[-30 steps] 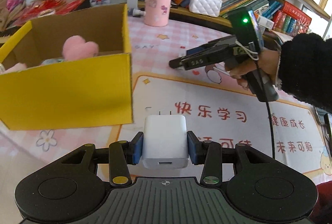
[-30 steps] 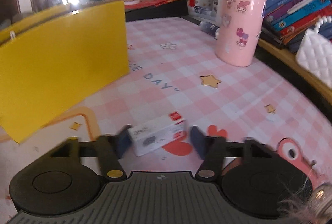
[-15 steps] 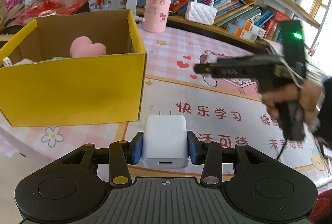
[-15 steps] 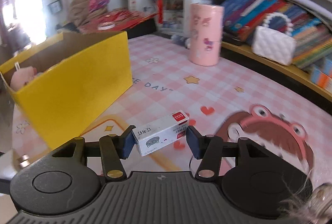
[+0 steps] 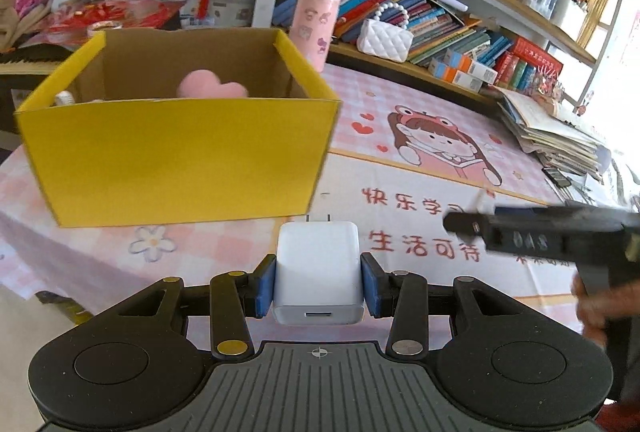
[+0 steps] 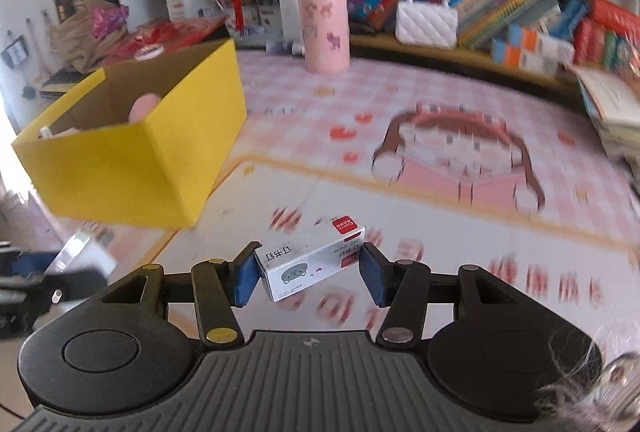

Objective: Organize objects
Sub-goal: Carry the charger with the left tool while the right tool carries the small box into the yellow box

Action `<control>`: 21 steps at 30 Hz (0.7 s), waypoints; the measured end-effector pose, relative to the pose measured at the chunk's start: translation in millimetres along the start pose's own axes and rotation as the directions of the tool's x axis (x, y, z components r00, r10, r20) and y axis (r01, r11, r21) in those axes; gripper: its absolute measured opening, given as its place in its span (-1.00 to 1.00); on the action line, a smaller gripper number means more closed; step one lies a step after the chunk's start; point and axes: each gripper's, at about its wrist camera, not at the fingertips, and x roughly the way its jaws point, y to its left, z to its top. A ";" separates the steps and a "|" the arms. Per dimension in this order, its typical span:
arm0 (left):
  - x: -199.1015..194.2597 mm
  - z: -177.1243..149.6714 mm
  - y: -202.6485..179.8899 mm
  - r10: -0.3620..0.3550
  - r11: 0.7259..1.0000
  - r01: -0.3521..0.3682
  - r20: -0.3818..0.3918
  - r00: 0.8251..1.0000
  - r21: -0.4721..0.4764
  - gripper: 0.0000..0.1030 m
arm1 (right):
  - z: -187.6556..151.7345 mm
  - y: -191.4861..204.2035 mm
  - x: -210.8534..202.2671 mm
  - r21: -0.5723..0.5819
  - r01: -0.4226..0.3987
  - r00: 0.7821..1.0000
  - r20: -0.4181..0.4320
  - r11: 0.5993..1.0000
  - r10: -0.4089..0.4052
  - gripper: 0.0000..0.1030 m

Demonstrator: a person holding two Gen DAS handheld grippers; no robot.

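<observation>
Looking at the big stuff first: the pink checked table mat (image 5: 400,167) carries the yellow cardboard box (image 5: 180,155), open on top, with a pink plush heart (image 5: 210,87) already sitting inside. A second ago the box sat off to the left and the right gripper was out over the middle of the mat; now the box fills the left wrist view more squarely and the right gripper (image 6: 308,272) has swung back near the left one, so both hands look to be lining up on the box.

Left gripper (image 5: 318,276) has its blue pads clamped on both sides of the white charger plug (image 5: 318,270), prongs pointing away, lifted clear of the mat just short of the box's front wall. Right gripper carries the small staples box (image 6: 314,260) held crooked between its pads; the right-hand corner might only just be touching, too blurry to swear to.

Reckon both items are ready for dropping in, charger probably first.
</observation>
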 end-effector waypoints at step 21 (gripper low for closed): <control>-86.3 -37.3 75.1 0.038 0.998 -0.035 0.069 0.997 -0.044 -0.20 | -45.5 142.6 -42.9 -0.177 -0.083 0.996 0.022 0.981 0.088 -0.02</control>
